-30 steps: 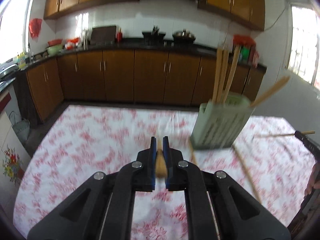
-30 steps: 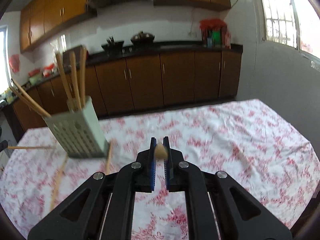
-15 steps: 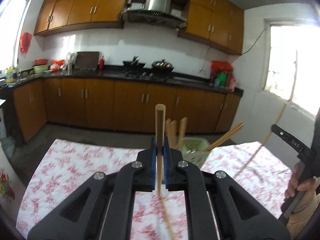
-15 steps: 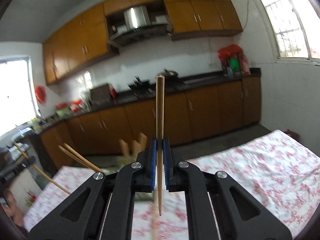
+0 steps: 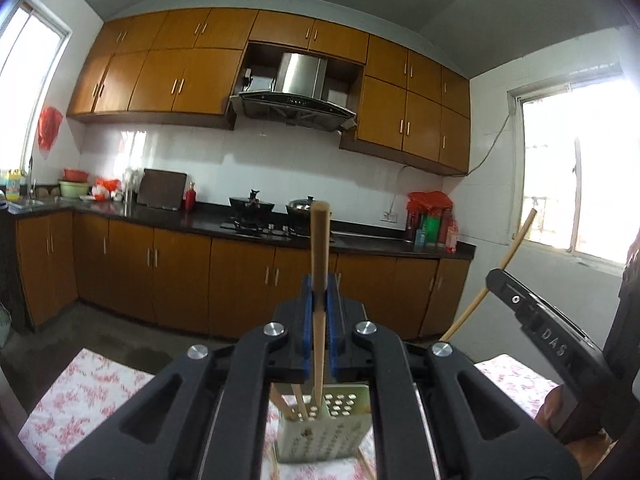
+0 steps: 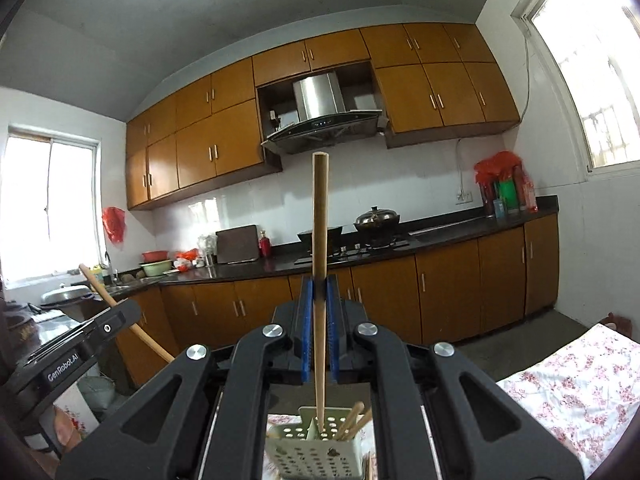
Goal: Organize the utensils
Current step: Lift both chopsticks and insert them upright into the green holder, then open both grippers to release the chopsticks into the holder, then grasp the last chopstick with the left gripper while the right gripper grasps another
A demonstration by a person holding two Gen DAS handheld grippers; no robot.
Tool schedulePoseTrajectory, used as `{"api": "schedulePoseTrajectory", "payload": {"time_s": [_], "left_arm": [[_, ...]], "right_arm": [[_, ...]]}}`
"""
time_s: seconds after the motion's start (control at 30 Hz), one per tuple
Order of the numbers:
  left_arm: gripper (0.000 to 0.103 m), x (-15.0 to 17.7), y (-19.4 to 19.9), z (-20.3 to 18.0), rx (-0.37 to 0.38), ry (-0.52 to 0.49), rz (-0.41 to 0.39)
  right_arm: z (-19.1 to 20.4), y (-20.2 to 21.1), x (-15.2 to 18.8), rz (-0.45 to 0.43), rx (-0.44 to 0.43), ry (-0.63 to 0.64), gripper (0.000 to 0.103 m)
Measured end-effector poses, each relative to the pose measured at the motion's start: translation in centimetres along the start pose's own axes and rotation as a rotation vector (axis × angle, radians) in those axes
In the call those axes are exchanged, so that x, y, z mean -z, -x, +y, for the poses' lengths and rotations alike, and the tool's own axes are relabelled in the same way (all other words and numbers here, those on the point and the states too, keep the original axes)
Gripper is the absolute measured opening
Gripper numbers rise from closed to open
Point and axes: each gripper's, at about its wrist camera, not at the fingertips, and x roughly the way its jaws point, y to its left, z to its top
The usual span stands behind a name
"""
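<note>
My left gripper is shut on a wooden chopstick that stands upright, its lower tip reaching into the pale green perforated utensil holder below. My right gripper is shut on another upright chopstick, its tip inside the same holder. Several chopsticks stand in the holder. The right gripper's body and its chopstick show at the right of the left wrist view. The left gripper's body shows at the left of the right wrist view.
The holder stands on a table with a pink floral cloth, which also shows in the right wrist view. Loose chopsticks lie on the cloth by the holder. Kitchen cabinets and a dark counter run behind.
Both grippers have risen and tilted up from facing the table. Their chopsticks have turned from lying flat to upright, and now stand over the holder with tips in it.
</note>
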Motion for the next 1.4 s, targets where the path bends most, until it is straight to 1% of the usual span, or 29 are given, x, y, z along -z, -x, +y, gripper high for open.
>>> {"api": "schedulePoseTrajectory", "payload": {"time_s": [0.1, 0.27, 0.47, 0.53, 0.57, 0.6, 0.7, 0.83, 0.93, 1.0, 1.07, 1.13, 1.17, 1.2, 1.23, 1.3, 1.37, 1.4], "left_arm": [[0.008, 0.7, -1.8, -0.2, -0.005, -0.006, 0.007], [0.008, 2.4, -4.8, 0.4, -0.025, 0.023, 0.03], [0.008, 3.9, -6.6, 1.6, -0.02, 0.056, 0.076], [0.009, 4.2, -6.6, 1.9, -0.017, 0.067, 0.088], [0.01, 4.3, -6.5, 2.1, -0.019, 0.067, 0.089], [0.013, 4.3, -6.3, 2.2, -0.02, 0.068, 0.09], [0.026, 3.8, -5.3, 2.7, -0.029, 0.075, 0.077], [0.037, 3.6, -2.5, 4.4, -0.053, 0.093, 0.079], [0.044, 4.6, -0.4, 6.0, -0.089, 0.093, 0.108], [0.046, 5.9, 0.5, 7.2, -0.121, 0.089, 0.147], [0.046, 8.1, 1.0, 8.4, -0.154, 0.079, 0.211], [0.047, 10.6, 1.0, 9.2, -0.162, 0.076, 0.294], [0.047, 12.3, 0.7, 9.4, -0.169, 0.075, 0.357], [0.047, 13.9, 0.4, 9.3, -0.163, 0.072, 0.415], [0.046, 14.9, 0.1, 9.2, -0.155, 0.068, 0.458], [0.046, 17.3, -0.2, 8.4, -0.139, 0.048, 0.535], [0.046, 20.0, -0.5, 6.9, -0.1, 0.028, 0.62], [0.046, 21.2, -0.6, 6.3, -0.086, 0.018, 0.649]], "right_arm": [[0.1, -1.6, 1.0, 0.008, 0.02, 0.01, 0.008], [-0.4, -3.5, 2.9, 0.067, 0.037, -0.008, 0.008], [-0.1, -3.7, 4.3, 0.128, 0.032, 0.005, 0.008], [0.0, -3.6, 4.5, 0.141, 0.027, 0.005, 0.017], [0.1, -3.5, 4.4, 0.143, 0.029, 0.006, 0.031], [-0.1, -3.1, 4.3, 0.138, 0.036, 0.006, 0.04], [-0.8, -2.1, 3.8, 0.131, 0.045, 0.0, 0.04], [-2.4, -0.1, 3.0, 0.131, 0.076, -0.026, 0.04], [-4.0, 1.6, 3.4, 0.157, 0.135, -0.034, 0.042], [-5.5, 2.1, 4.9, 0.227, 0.183, -0.032, 0.042], [-6.5, 2.0, 6.7, 0.307, 0.212, -0.028, 0.042], [-7.5, 1.5, 9.7, 0.433, 0.224, -0.034, 0.042], [-7.7, 1.1, 11.6, 0.517, 0.21, -0.045, 0.042], [-7.8, 0.8, 12.8, 0.565, 0.197, -0.053, 0.042], [-7.5, 0.5, 14.4, 0.625, 0.172, -0.063, 0.042], [-6.6, 0.2, 16.9, 0.706, 0.121, -0.07, 0.041], [-5.4, 0.0, 18.8, 0.763, 0.085, -0.057, 0.04], [-4.7, -0.1, 19.8, 0.793, 0.07, -0.041, 0.037]]}}
